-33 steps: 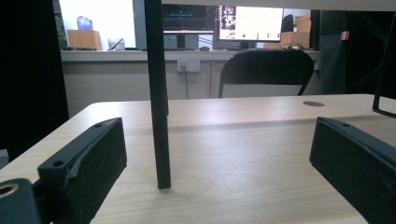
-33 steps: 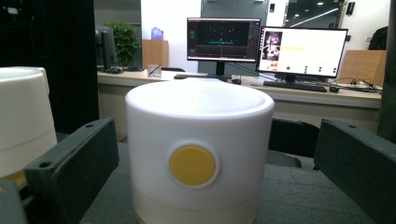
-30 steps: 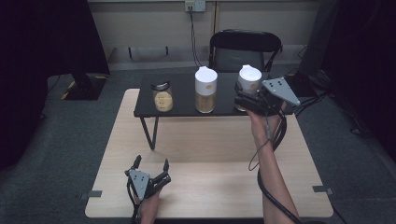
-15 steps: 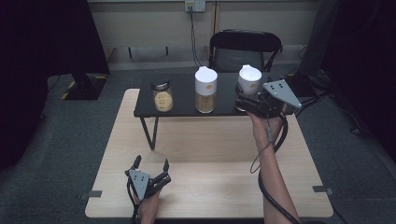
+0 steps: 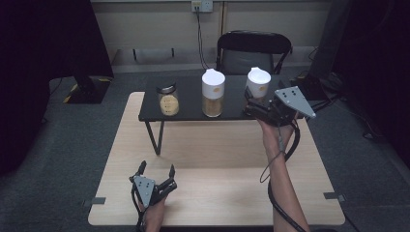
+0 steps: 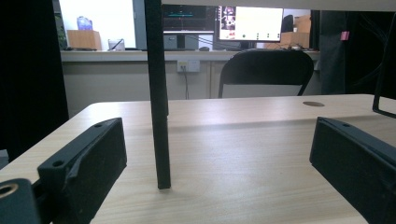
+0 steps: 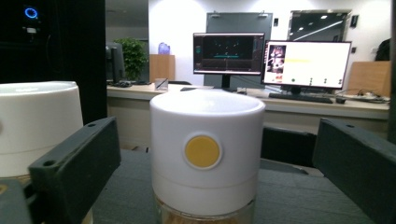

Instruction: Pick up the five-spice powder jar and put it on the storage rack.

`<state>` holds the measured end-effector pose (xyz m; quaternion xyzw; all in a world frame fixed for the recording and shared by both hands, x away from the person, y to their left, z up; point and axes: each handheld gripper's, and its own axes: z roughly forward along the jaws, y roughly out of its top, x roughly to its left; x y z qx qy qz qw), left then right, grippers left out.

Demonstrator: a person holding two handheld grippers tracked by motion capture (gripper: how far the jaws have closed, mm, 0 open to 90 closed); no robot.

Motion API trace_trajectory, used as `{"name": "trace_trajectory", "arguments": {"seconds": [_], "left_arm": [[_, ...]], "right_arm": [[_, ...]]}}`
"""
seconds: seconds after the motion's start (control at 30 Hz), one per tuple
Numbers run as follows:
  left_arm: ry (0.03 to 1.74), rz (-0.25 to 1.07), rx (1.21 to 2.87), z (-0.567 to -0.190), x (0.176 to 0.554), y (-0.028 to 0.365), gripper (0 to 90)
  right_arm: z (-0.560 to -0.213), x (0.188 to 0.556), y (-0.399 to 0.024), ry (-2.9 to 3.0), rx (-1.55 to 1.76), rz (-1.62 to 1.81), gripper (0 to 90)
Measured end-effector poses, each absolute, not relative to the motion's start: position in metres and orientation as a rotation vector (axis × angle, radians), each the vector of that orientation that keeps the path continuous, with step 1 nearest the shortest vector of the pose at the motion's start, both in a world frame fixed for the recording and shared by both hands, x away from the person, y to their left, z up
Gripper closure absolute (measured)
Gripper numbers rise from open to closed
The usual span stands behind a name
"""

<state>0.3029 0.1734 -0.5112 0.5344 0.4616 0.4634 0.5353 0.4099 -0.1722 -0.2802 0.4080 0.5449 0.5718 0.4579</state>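
Three jars stand on a low black shelf (image 5: 188,112): a small metal-lidded jar (image 5: 168,99), a tall white-lidded jar (image 5: 213,93) and a white-lidded jar at the right (image 5: 256,82). My right gripper (image 5: 252,107) is open at the right jar's base. In the right gripper view that jar (image 7: 208,156), with a yellow dot on its lid, stands between the spread jaws without touching them. The tall jar (image 7: 37,121) is at its left. My left gripper (image 5: 155,170) rests open on the wooden table (image 5: 217,159) near the front edge, holding nothing.
The shelf's thin black leg (image 6: 158,93) stands just ahead of my left gripper (image 6: 217,140). A black chair (image 5: 254,50) is behind the table. A cable (image 5: 278,159) trails along the right forearm. Dark stands flank the table on both sides.
My right gripper has sunk slightly lower beside the right jar. The left gripper has not moved.
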Motion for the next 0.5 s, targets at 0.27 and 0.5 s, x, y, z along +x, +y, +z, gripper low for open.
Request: {"name": "trace_trajectory", "arguments": {"seconds": [0.27, 0.5], "left_arm": [[1.100, 1.103, 1.273, -0.5112, 0.3030, 0.1734, 3.3], [1.101, 1.103, 1.273, -0.5112, 0.3030, 0.1734, 3.4]], "right_arm": [[-0.2806, 0.4053, -0.1725, 1.352, 1.017, 1.420, 0.0], [-0.2838, 0.3997, -0.1739, 1.350, 1.011, 1.436, 0.0]]}}
